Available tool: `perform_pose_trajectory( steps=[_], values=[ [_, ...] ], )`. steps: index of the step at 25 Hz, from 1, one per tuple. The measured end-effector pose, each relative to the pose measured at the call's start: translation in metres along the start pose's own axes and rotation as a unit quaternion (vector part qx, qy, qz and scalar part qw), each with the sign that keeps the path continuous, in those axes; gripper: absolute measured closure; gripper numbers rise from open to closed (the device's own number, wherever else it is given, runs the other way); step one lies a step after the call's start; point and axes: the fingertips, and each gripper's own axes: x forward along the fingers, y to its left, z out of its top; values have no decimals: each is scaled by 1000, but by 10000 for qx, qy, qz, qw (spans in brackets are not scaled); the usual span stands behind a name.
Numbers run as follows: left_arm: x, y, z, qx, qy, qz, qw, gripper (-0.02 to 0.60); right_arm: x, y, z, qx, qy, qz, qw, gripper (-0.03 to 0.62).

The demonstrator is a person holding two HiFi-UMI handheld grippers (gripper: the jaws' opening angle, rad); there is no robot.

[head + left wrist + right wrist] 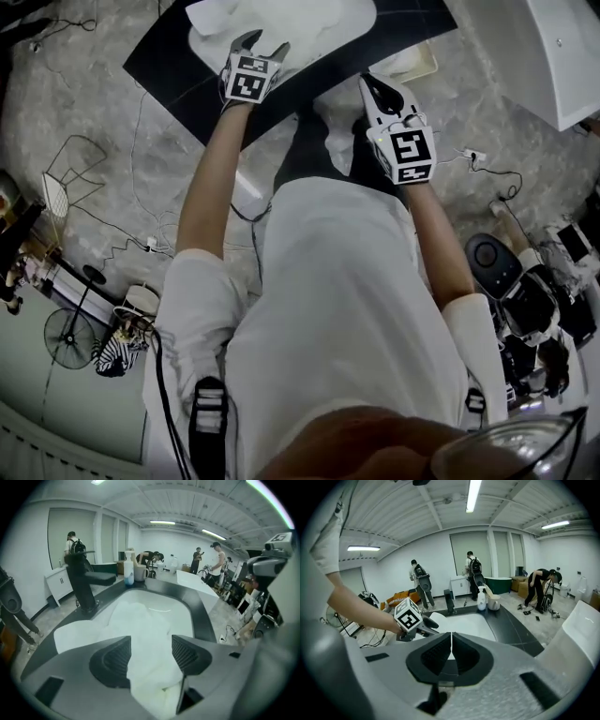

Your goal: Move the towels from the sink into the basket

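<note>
Ribbed black pads (117,658) of left tongs (150,654) flank crumpled white towel (140,620).

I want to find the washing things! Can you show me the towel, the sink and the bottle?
towel (140,625), left gripper view, on its crumpled middle.
sink (180,613), left gripper view, on the bare white inside.
bottle (129,575), left gripper view, on its body.

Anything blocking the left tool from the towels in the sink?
Nothing visible. The left tool has its jaws apart, and the towels piled in the sink show straight between them.
</note>
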Motion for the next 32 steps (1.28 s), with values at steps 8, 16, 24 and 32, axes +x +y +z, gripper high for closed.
perform_pose_trajectory(
  steps=[8,16,24,32],
  values=[
    [100,36,-35,-490,739,82,9960,113,34,-8,-48,594,227,-89,9979,589],
    [169,65,-50,-299,1043,287,9937,44,49,-7,-76,860,299,-107,9958,589],
    [150,70,-51,-131,1244,413,9913,471,45,-13,-82,910,359,-160,9951,590],
    [66,27,-7,-322,781,65,9964,489,18,-28,-55,702,241,-217,9970,590]
  ],
)
